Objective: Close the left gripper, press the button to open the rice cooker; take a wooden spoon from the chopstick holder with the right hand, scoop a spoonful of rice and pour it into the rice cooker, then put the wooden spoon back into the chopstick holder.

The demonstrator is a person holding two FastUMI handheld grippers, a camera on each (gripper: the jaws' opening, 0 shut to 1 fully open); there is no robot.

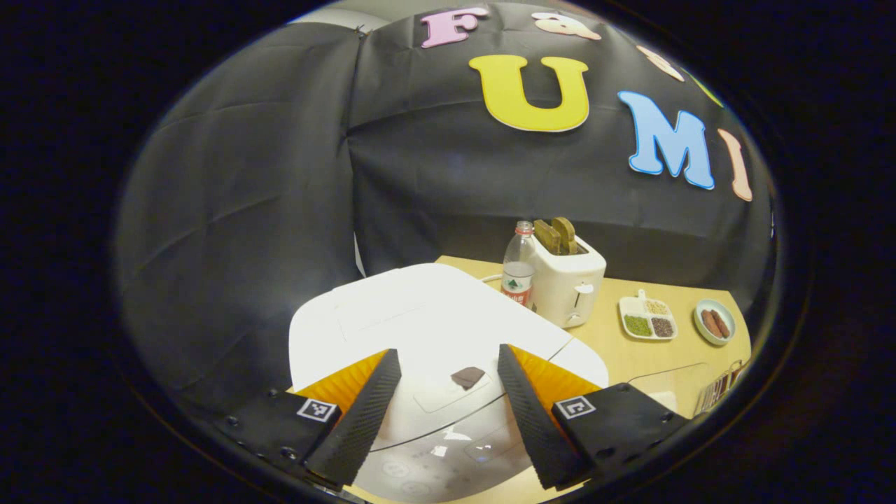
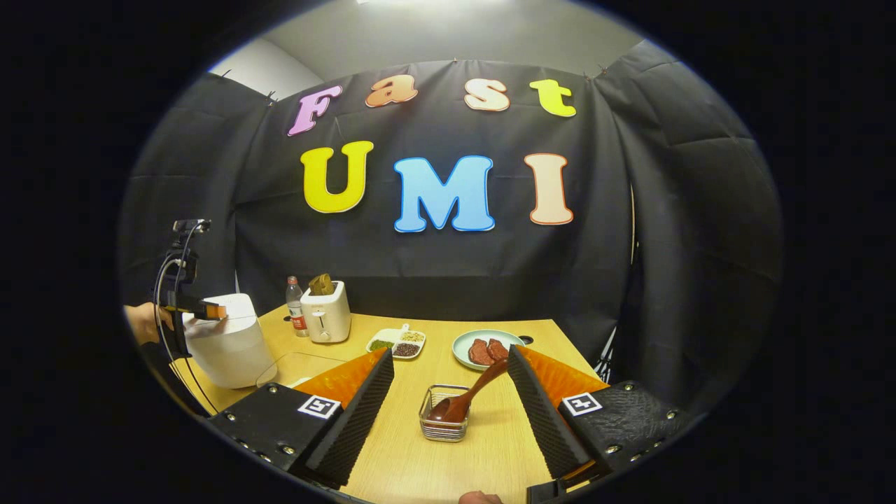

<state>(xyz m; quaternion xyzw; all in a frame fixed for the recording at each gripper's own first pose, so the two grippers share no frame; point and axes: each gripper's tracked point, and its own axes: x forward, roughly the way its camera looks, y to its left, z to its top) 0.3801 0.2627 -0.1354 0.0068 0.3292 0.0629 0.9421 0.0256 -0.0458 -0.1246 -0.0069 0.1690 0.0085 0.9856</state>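
White rounded rice cooker (image 1: 427, 329), lid down, is overhung by the left gripper (image 1: 448, 392), jaws spread, seemingly placed for its button. Right gripper (image 2: 448, 399), released, is aimed at the brown wooden spoon (image 2: 462, 399) in its wire holder (image 2: 442, 428), right of the cooker.

toaster (image 2: 325, 311) | bottle (image 2: 295, 305) beside it | divided dish (image 2: 397, 341) | meat plate (image 2: 486, 348)
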